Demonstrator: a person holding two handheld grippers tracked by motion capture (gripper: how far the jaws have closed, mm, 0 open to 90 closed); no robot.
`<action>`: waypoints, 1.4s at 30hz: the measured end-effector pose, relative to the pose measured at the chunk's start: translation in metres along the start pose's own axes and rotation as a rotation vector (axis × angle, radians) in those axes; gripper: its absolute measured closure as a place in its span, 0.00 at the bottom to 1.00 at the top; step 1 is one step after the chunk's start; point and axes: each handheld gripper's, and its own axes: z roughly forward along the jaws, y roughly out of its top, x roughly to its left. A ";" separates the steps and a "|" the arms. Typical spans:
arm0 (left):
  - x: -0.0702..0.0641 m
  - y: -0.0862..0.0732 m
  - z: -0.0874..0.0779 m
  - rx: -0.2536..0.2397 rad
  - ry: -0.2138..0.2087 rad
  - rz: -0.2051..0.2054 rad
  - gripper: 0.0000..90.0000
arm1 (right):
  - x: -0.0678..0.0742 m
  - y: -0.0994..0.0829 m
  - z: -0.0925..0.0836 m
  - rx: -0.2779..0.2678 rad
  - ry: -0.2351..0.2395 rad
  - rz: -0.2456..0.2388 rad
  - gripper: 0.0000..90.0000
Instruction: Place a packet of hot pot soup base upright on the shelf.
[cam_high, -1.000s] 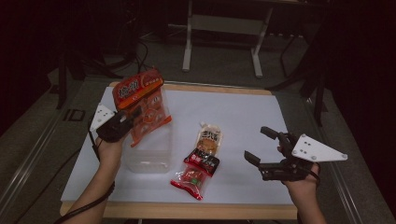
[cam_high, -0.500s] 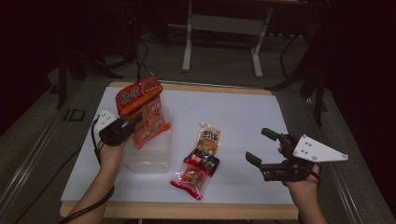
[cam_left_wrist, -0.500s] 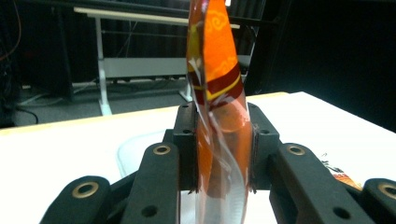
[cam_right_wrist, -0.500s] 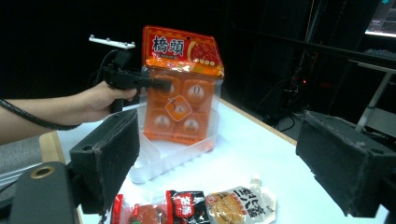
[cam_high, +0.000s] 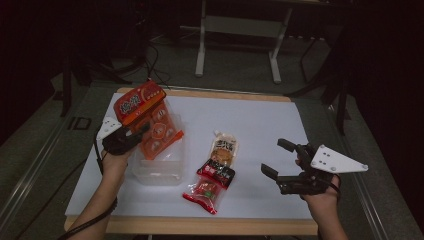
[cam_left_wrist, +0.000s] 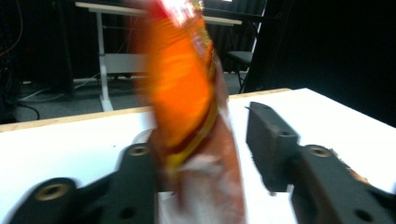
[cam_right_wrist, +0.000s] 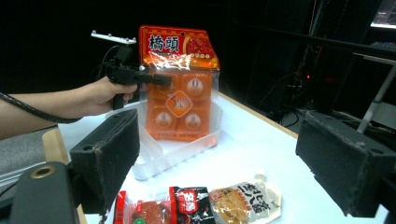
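High view: I see the orange snack pack (cam_high: 148, 117) upright, long axis vertical, over the clear tray (cam_high: 159, 172) near the desk's (cam_high: 260, 120) left edge.
Left tool (cam_high: 134, 136): jaws just opening, one pad off the pack.
Right tool (cam_high: 274, 162): gaping, empty, well apart.

The room is dim and nearly black beyond the table; light from above falls on the white table sheet (cam_high: 260, 125), which glows brightly in all views. In the left gripper view the orange plastic snack packet (cam_left_wrist: 187, 107) is smeared by motion blur and out of focus. In the right gripper view, glare streaks its clear wrapping, and the near black jaws look soft.
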 end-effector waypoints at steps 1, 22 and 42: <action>0.000 0.000 0.000 -0.002 -0.008 -0.004 0.58 | 0.000 0.000 0.000 0.000 0.000 0.000 0.15; -0.009 0.012 -0.015 -0.010 -0.009 -0.010 0.02 | 0.000 -0.001 0.000 0.006 -0.004 0.004 0.15; -0.028 0.006 -0.069 -0.013 0.025 -0.013 0.01 | 0.003 -0.004 0.003 0.007 0.009 0.014 0.15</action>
